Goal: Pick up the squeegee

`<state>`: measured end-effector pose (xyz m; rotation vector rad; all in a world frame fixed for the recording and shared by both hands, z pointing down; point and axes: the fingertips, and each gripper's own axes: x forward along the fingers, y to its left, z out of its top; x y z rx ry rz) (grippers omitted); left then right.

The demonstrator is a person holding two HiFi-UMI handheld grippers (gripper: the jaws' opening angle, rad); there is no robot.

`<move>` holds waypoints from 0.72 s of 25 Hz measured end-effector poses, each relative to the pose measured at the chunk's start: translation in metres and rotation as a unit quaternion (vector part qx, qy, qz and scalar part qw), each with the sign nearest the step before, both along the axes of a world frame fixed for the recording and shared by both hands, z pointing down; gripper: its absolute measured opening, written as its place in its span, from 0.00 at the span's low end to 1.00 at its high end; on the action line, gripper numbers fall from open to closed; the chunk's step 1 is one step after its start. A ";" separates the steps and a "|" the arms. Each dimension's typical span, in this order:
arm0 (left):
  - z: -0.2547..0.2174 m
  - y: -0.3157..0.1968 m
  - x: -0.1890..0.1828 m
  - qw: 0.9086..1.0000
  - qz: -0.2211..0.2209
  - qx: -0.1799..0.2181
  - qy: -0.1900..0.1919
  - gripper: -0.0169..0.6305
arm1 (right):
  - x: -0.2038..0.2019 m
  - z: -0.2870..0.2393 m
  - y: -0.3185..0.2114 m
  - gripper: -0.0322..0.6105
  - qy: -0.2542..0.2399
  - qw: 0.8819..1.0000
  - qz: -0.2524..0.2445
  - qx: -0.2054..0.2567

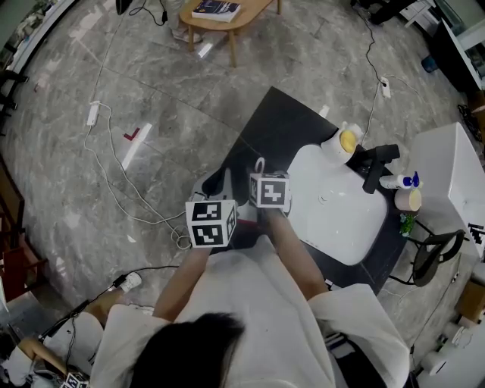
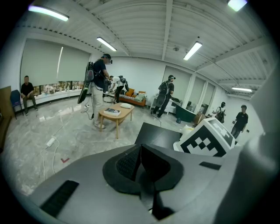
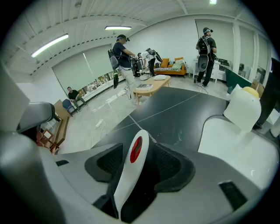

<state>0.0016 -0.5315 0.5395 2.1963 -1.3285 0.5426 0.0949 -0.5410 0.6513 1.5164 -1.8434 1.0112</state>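
The squeegee's white handle with a red mark [image 3: 131, 168] lies between the jaws of my right gripper [image 3: 139, 151], which is shut on it. The handle points out over the black countertop [image 3: 175, 113]. In the head view the right gripper [image 1: 260, 173] is over the counter's near left edge, and the handle's white tip [image 1: 259, 164] shows just beyond its marker cube. The squeegee's blade is hidden. My left gripper [image 1: 216, 188] hovers beside it on the left, and its dark pads [image 2: 129, 162] are pressed together with nothing between them.
A white sink basin [image 1: 341, 204] is set in the black counter [image 1: 280, 125], with a yellow-topped white bottle [image 1: 345, 142], a black faucet [image 1: 377, 164] and a spray bottle [image 1: 399, 182] behind it. Cables [image 1: 114, 182] trail over the marble floor. A wooden coffee table [image 1: 227, 15] stands farther off, and several people stand beyond it.
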 end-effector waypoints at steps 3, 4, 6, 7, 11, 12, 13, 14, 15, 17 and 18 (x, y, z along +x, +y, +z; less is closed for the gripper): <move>0.001 -0.002 -0.003 1.000 -0.004 -0.001 -0.001 0.07 | -0.002 0.002 -0.001 0.42 0.006 1.000 0.003 -0.007; 0.002 -0.002 -0.003 1.000 -0.004 -0.002 -0.002 0.07 | -0.002 0.003 0.000 0.42 0.010 1.000 0.003 -0.009; 0.003 -0.002 -0.003 1.000 -0.003 -0.002 -0.002 0.07 | -0.001 0.005 -0.001 0.42 0.020 1.000 0.004 -0.006; 0.003 -0.002 -0.003 1.000 -0.002 -0.002 -0.003 0.07 | -0.002 0.006 -0.002 0.42 0.024 1.000 0.005 -0.002; 0.006 0.000 -0.002 1.000 0.007 -0.003 -0.005 0.07 | -0.002 0.006 0.001 0.38 0.046 0.999 0.007 -0.013; 0.006 0.000 -0.003 1.000 0.007 -0.004 -0.004 0.07 | -0.002 0.006 0.002 0.36 0.052 0.998 0.008 -0.017; 0.006 0.001 -0.003 1.000 0.008 -0.003 -0.004 0.07 | 0.000 0.006 0.003 0.36 0.055 0.998 0.011 -0.019; 0.006 0.000 -0.003 1.000 0.007 -0.002 -0.003 0.07 | 0.001 0.006 0.003 0.35 0.055 0.998 0.013 -0.021; 0.005 0.000 -0.003 1.000 0.006 -0.001 -0.002 0.07 | 0.003 0.006 0.003 0.35 0.054 0.998 0.014 -0.023; 0.005 -0.002 -0.005 1.000 0.000 0.000 0.001 0.07 | 0.003 0.007 0.003 0.33 0.052 0.998 0.015 -0.025; 0.005 -0.002 -0.006 1.000 -0.002 0.000 0.002 0.07 | 0.003 0.006 0.003 0.32 0.054 0.998 0.015 -0.023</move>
